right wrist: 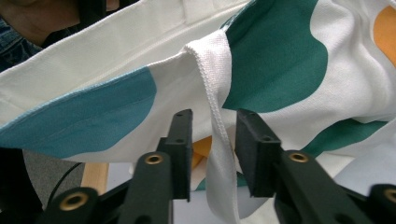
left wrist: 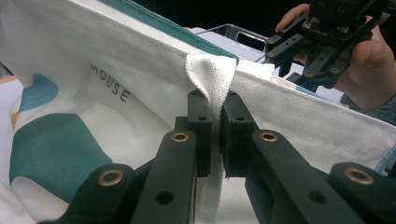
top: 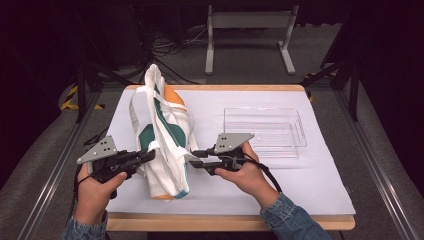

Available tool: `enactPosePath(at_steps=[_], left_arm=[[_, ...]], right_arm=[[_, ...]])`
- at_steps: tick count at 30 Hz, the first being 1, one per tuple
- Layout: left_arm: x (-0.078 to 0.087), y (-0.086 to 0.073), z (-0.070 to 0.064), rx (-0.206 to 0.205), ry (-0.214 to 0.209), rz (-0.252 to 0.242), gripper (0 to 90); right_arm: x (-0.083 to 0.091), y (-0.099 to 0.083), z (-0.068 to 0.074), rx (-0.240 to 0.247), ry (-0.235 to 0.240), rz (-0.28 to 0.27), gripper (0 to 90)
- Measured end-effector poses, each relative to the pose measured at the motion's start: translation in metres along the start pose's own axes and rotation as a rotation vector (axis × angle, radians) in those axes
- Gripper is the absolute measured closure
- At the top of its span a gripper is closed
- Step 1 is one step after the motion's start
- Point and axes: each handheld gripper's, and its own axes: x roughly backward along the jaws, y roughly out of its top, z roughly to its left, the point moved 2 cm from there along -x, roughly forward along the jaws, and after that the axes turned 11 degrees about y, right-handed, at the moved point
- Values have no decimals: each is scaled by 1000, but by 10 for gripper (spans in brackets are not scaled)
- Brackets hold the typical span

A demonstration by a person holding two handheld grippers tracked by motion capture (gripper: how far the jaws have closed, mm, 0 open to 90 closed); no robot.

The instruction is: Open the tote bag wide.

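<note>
Left gripper [left wrist: 215,140] jaws pinch the tote bag [top: 165,135] strap; right gripper [right wrist: 212,154] jaws gape beside it

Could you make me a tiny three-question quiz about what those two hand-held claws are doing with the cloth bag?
1. True or false: the left gripper is clamped on a white strap of the tote bag.
2. How do the right gripper's jaws stand? A) pressed shut on the strap B) apart, with a strap hanging between them
3. What lies to the right of the bag on the table in the high view?

Key: 1 true. 2 B. 3 A clear plastic tray.
</note>
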Motion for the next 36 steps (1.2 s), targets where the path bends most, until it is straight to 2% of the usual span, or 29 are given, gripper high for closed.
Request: enactPosePath(at_steps=[3,4,6,13,15,24,36], left_arm=[[1,0,0,3,0,2,846],[1,0,0,1,1,1,846],[1,0,0,4,2,-2,846],[5,1,1,9,21,-25,847],[7,2,3,-1,38,-40,848],[24,4,11,22,83,-85,849],[43,3,25,51,153,-109,849]], right_arm=[[0,0,2,16,-4,7,868],[1,0,2,22,-6,5,877],[2,1,4,28,2,4,880],[9,5,6,48,-18,-18,882],[15,8,7,47,-26,-35,882],[41,21,16,83,-60,-84,882],[61,21,17,72,-87,-76,882]])
